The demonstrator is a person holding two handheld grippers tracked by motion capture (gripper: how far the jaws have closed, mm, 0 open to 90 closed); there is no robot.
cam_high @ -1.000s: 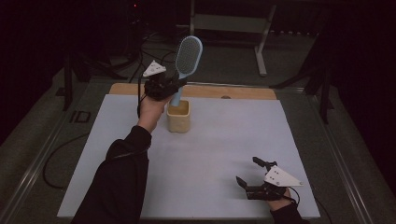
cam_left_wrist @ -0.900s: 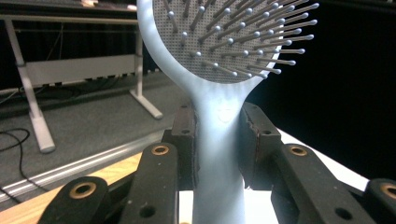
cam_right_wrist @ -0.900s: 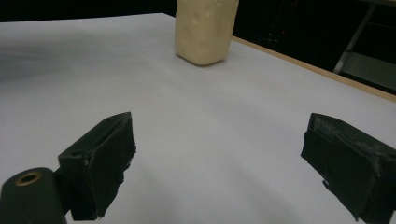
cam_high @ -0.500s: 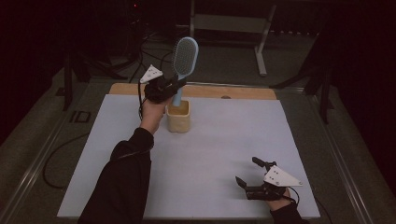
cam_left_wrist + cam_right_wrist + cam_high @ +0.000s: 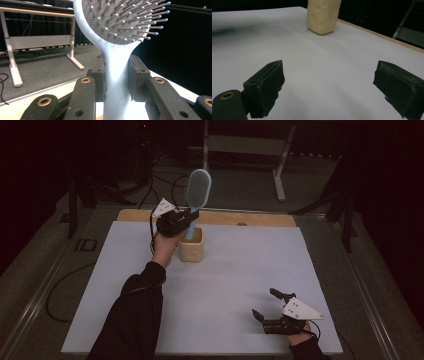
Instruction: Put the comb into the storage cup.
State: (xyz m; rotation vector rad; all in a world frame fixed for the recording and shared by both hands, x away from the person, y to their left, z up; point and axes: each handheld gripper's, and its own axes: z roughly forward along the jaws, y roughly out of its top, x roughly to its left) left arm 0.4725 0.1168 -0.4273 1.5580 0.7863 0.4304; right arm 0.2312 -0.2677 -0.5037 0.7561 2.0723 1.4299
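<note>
Brush (image 5: 197, 191) first: a pale blue paddle hairbrush stands upright at the far side of the table (image 5: 230, 285), its handle dropping into a small cream cup (image 5: 192, 247) and its pinned head well above the rim. Whether the handle's end touches the cup's bottom, I cannot tell. The left gripper (image 5: 186, 220) has it by the neck, just under the head; in the left gripper view the jaws are closed hard against both sides of the narrow handle (image 5: 116, 82), with the head (image 5: 120, 20) spreading above them and the pins pointing off to one side. It looks like hard, smooth plastic, light and stiff, so I'd expect it to keep its shape but to twist or slide a little if the squeeze slackens, being top-heavy with that wide head. The neck seems the sensible place to hold: slim enough for the jaws, and clear of the pins, which look as if they would bend or snag. The cup looks light too and could tip if the handle levers against its wall. The right gripper (image 5: 267, 306) rests near the table's near right corner, well apart from all this, jaws spread wide with nothing between them; its own view shows bare white table between the pads (image 5: 265, 88) and the cup (image 5: 322, 16) far off.
</note>
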